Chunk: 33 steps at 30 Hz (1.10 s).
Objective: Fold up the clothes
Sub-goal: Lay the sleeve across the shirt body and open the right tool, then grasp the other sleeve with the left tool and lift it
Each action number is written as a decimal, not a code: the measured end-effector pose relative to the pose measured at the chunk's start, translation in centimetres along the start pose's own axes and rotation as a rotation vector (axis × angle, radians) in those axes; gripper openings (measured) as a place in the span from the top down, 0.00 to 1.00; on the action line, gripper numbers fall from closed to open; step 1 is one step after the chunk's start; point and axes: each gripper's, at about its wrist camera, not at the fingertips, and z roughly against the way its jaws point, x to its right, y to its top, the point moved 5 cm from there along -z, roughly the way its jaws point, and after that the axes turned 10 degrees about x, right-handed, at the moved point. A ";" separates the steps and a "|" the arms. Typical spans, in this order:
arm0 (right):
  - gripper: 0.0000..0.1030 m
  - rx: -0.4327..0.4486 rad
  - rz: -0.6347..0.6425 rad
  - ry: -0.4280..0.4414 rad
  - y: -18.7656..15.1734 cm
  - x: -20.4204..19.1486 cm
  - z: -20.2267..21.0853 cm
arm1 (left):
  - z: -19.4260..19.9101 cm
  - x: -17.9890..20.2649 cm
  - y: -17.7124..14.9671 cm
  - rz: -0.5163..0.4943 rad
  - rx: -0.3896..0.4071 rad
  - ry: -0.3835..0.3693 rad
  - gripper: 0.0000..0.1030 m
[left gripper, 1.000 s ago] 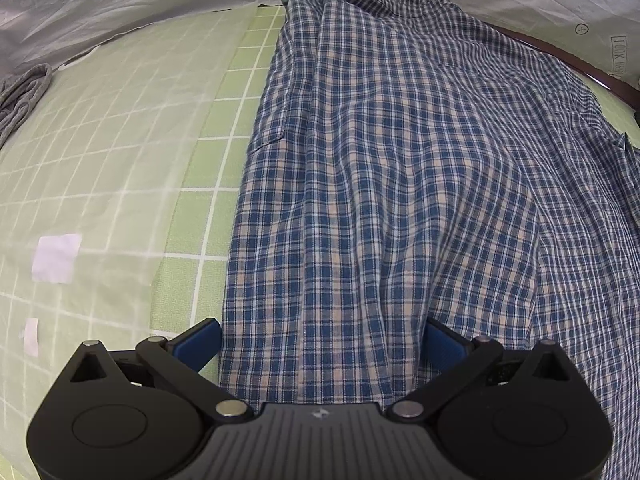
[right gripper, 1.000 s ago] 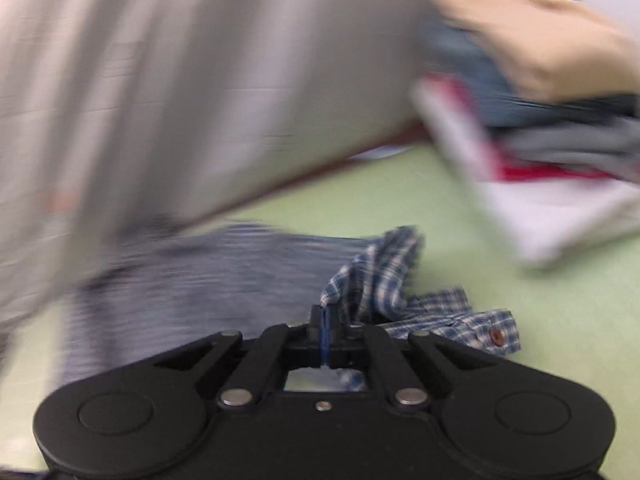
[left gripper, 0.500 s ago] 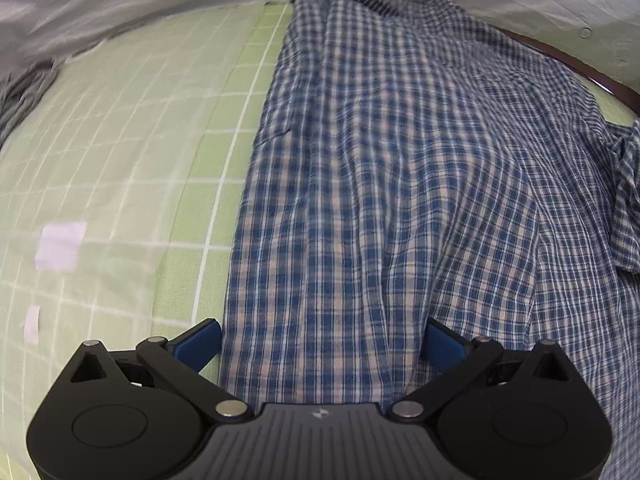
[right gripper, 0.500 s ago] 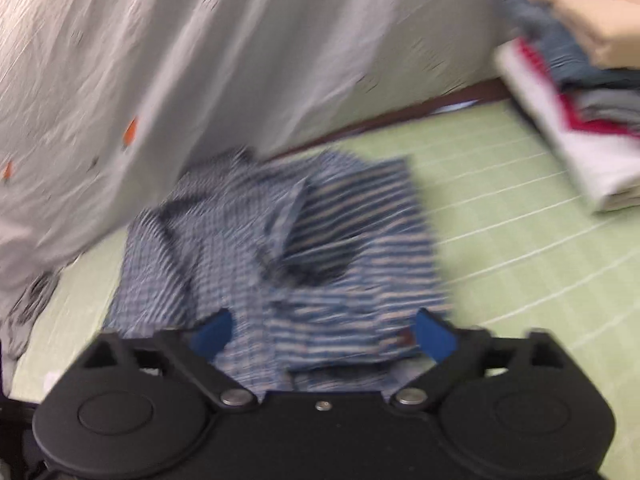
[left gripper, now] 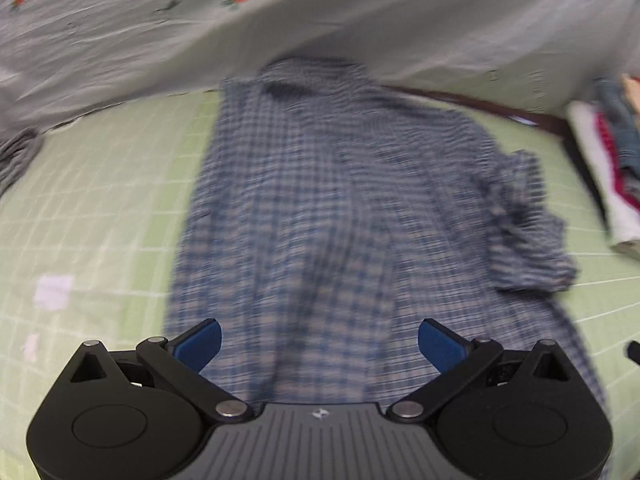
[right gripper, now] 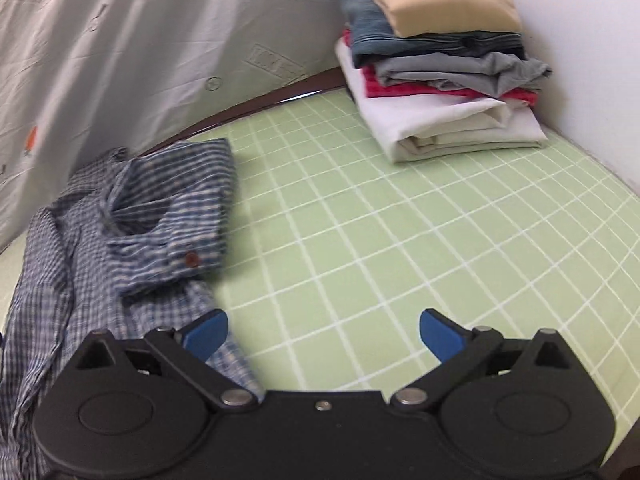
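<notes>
Blue-and-cream checked cotton, thin and limp by the look of it: the shirt (left gripper: 320,216) lies spread on the green gridded sheet (right gripper: 400,240) of the bed, collar at the far end by the hanging grey cloth (left gripper: 120,40), hem at the near end under the left tool (left gripper: 319,342). Its right sleeve (right gripper: 168,216) is thrown inward in a loose bunch, the buttoned cuff (right gripper: 194,260) lying on top.

The left tool hovers over the hem with its blue pads well apart, gripping nothing. The right tool (right gripper: 323,332) is likewise spread wide and empty, over bare sheet just right of the shirt's near edge. A stack of folded clothes (right gripper: 436,60) sits at the far right corner, well apart from the shirt.

Such fabric is probably light and will sag, drag and wrinkle when lifted by one point. Better holds seem to be doubled or stitched parts: the hem corners, the cuff, the shoulder seam. The bunched sleeve likely wants laying flat before the body is folded, and a pinch should take both layers or the lower one may slip behind.
</notes>
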 end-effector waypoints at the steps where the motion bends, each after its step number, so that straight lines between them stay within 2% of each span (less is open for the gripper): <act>1: 0.00 0.004 0.003 -0.003 0.2 0.3 -0.2 | -0.3 1.1 0.2 -0.013 0.001 -0.026 0.00; 4: 0.00 0.010 0.009 -0.006 1.0 0.9 -1.0 | -1.8 3.6 1.1 -0.050 0.009 -0.061 0.00; 8: 0.00 0.006 -0.001 -0.018 2.2 2.1 -3.7 | -4.4 6.3 2.6 -0.030 -0.002 -0.133 0.01; 9: 0.00 0.005 0.000 -0.021 2.6 2.3 -4.5 | -5.1 7.0 3.0 -0.024 -0.004 -0.162 0.04; 13: 0.00 -0.005 -0.005 -0.030 3.9 3.1 -7.1 | -7.6 9.5 4.8 -0.024 -0.019 -0.254 0.23; 20: 0.00 -0.055 0.011 -0.060 3.6 3.9 -9.3 | -12.4 13.2 5.8 -0.022 -0.075 -0.370 0.26; 21: 0.00 -0.066 0.012 -0.065 3.3 3.9 -9.4 | -12.8 13.4 5.7 -0.015 -0.081 -0.388 0.38; 22: 0.00 -0.077 0.013 -0.069 3.0 3.9 -9.4 | -13.0 13.4 5.6 -0.004 -0.081 -0.400 0.64; 24: 0.00 -0.089 0.028 -0.074 2.4 3.5 -9.0 | -13.1 12.9 5.5 0.021 -0.080 -0.417 0.97; 29: 0.00 -0.098 0.072 -0.080 1.3 2.0 -7.3 | -11.7 9.7 6.9 0.135 -0.023 -0.470 0.98; 33: 0.00 -0.088 0.087 -0.084 0.8 0.1 -5.7 | -9.6 5.0 9.7 0.151 0.063 -0.441 0.98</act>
